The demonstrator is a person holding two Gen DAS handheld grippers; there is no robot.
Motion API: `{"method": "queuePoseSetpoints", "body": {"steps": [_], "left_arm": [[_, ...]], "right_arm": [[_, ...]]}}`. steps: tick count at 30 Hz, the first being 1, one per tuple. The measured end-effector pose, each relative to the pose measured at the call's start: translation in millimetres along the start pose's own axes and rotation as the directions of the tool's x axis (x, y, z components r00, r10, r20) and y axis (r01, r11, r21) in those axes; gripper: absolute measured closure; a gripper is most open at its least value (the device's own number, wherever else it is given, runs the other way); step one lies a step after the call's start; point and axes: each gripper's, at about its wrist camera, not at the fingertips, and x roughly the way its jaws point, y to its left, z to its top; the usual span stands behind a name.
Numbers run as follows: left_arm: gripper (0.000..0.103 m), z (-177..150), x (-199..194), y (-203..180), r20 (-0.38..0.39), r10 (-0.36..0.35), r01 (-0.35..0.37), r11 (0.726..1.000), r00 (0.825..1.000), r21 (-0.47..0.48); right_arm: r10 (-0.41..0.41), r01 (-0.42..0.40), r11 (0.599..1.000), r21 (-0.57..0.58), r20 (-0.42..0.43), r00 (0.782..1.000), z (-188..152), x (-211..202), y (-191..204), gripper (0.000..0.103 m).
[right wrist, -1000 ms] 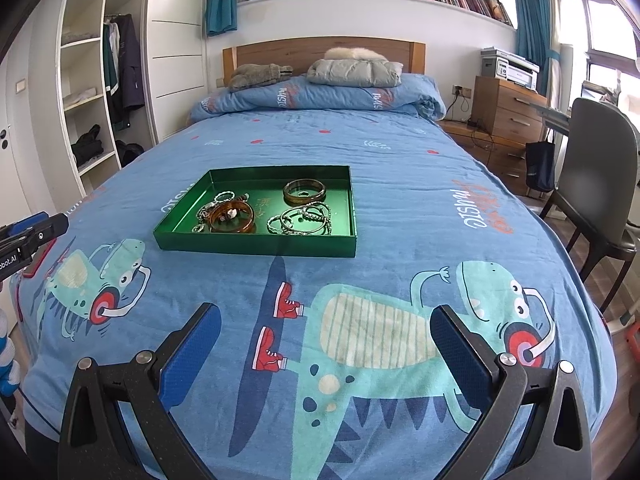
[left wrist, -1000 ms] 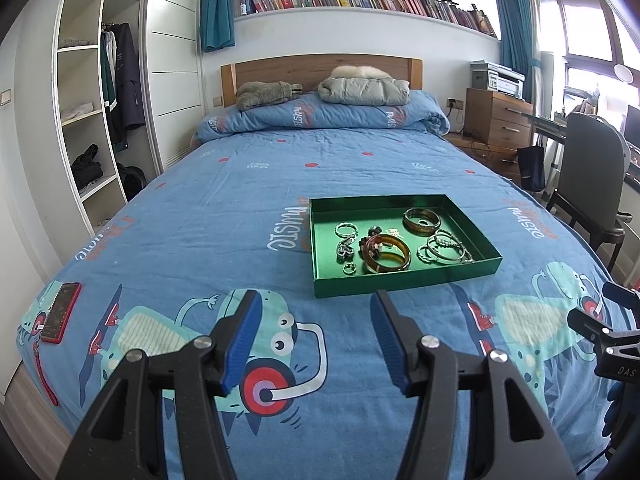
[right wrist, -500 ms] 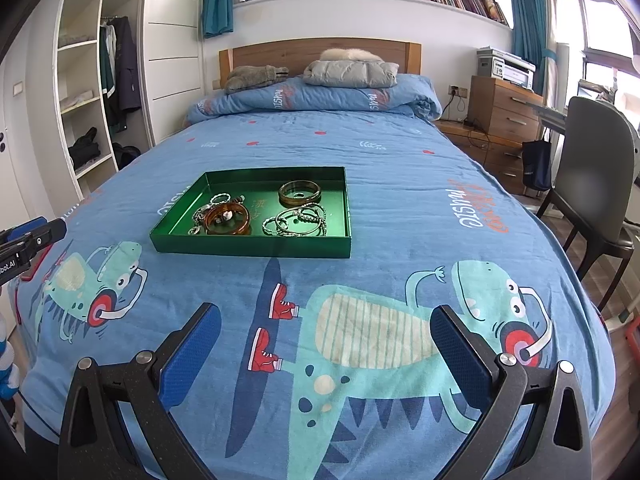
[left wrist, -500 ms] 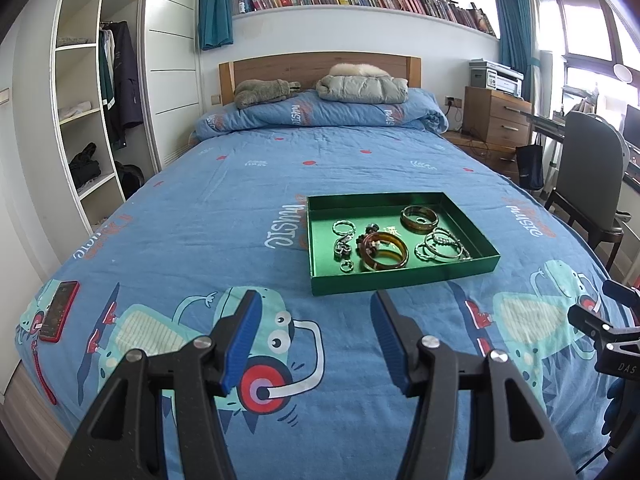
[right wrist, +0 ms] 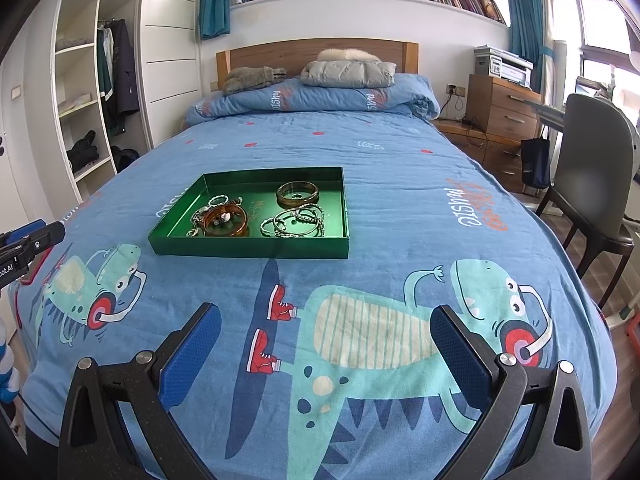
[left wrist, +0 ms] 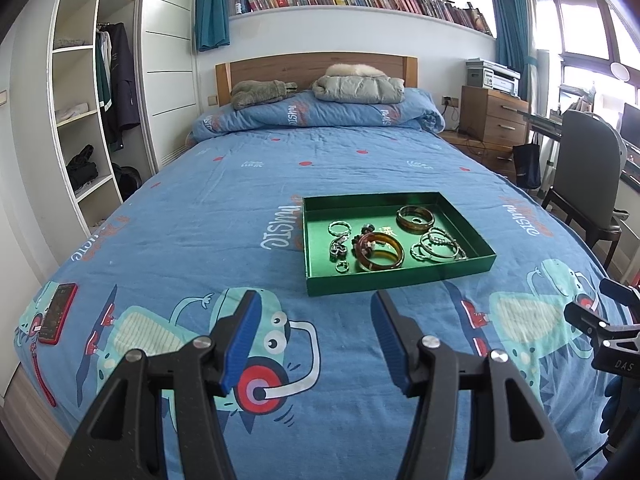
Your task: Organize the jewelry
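Left wrist view: green tray [left wrist: 394, 280] mid-bed w/ bangles [left wrist: 379, 250] & rings inside. Left gripper [left wrist: 314, 330] & right gripper [right wrist: 326, 346] both spread, empty, near bed's foot edge. Sorted or unsorted: can't tell.

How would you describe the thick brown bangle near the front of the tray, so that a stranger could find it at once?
On the blue bed cover lies a flat green tray with jewelry. The bangle lies near the tray's front wall, about the middle. It is thick, glossy and amber-brown, unlike the thin silver rings to its right, and it lies nearer the front than the darker bangle.
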Motion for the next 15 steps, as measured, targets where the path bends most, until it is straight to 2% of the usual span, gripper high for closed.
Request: {"method": "queuePoseSetpoints", "body": {"steps": [15], "left_arm": [[0.048, 2.0, -0.9, -2.2, -0.004, -0.012, 0.012, 1.000, 1.000, 0.003]], "right_arm": [[-0.011, 0.011, 1.000, 0.014, 0.012, 1.000, 1.5, -2.9, -0.1, 0.000]]}}
